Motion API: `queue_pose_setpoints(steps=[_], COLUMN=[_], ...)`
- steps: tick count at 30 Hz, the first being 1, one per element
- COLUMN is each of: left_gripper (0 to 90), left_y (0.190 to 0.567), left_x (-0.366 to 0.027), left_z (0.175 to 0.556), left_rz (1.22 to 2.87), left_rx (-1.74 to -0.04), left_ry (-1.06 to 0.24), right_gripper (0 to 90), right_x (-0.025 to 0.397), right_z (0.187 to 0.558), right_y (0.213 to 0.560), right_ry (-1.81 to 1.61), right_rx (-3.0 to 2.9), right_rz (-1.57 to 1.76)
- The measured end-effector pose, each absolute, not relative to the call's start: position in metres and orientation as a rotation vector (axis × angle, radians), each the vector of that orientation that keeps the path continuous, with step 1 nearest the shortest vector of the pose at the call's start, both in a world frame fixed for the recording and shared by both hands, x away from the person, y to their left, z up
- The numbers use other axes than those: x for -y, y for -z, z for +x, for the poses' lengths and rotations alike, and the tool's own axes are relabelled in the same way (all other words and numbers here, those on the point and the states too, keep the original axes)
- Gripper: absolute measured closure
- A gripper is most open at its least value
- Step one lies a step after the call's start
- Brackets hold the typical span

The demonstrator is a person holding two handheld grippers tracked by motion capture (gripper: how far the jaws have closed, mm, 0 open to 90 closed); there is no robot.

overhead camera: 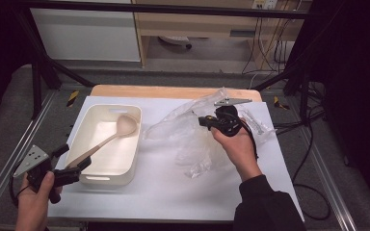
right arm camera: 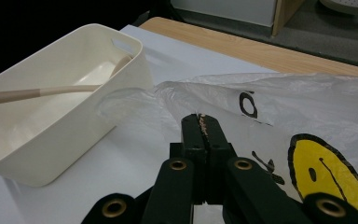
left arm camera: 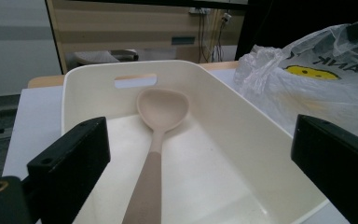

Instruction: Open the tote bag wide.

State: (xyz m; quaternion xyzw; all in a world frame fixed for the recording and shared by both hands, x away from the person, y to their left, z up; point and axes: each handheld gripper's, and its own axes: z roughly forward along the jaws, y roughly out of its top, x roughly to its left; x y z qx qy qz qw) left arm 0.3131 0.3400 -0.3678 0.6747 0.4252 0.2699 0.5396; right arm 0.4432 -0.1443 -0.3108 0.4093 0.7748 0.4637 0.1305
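the left gripper [overhead camera: 72,169] is at the near left corner of the desk [overhead camera: 173,192], just at the near end of the cream bin [overhead camera: 89,180]. its jaws stand wide apart, one on each side of the handle of the spoon [left arm camera: 154,140], and in the left gripper view they do not touch it. in the high view the handle end reaches over the near rim of the bin toward this gripper, so i judge the grasp is being prepared but not yet made.

the spoon lies inside the bin, with its bowl near the far wall under the cut-out handle and its long handle pointing to the near edge of the desk.

the right gripper [right arm camera: 204,122] is over the right half of the desk. its jaws are pressed together, and the clear plastic bag [right arm camera: 284,112] with the yellow smiley print lies around and under them. a thin fold of the bag may be between the jaws, but i cannot tell this for sure. the bag is crumpled and spreads from the middle of the desk to its right edge, just beside the bin.

so the work looks to be at an early point: the spoon is not lifted, the bag is not clearly opened. what is left, i think, is to close on the handle, take the spoon out, and bring it to the bag.
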Motion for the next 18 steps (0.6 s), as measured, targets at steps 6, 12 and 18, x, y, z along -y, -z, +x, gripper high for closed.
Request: queue_pose_setpoints(steps=[6, 12, 18], left_gripper=[4.1, 4.1, 4.1], left_y=[0.3646, 0.3650, 0.3655], left_x=[-0.3387, -0.3364, -0.3350], left_z=[0.3168, 0.3183, 0.3189], left_rz=[1.623, 1.633, 1.637], left_rx=[-1.003, -1.001, -1.000], left_ry=[-0.634, -0.626, -0.623], right_gripper=[90.0, 90.0, 90.0], right_x=[0.1462, 0.1460, 0.1465], right_z=[0.4455, 0.4459, 0.4451], right_y=[0.3113, 0.3123, 0.3134], right_ry=[-1.366, -1.370, -1.371], right_rx=[-2.253, -2.257, -2.263], right_rz=[1.203, 1.190, 1.193])
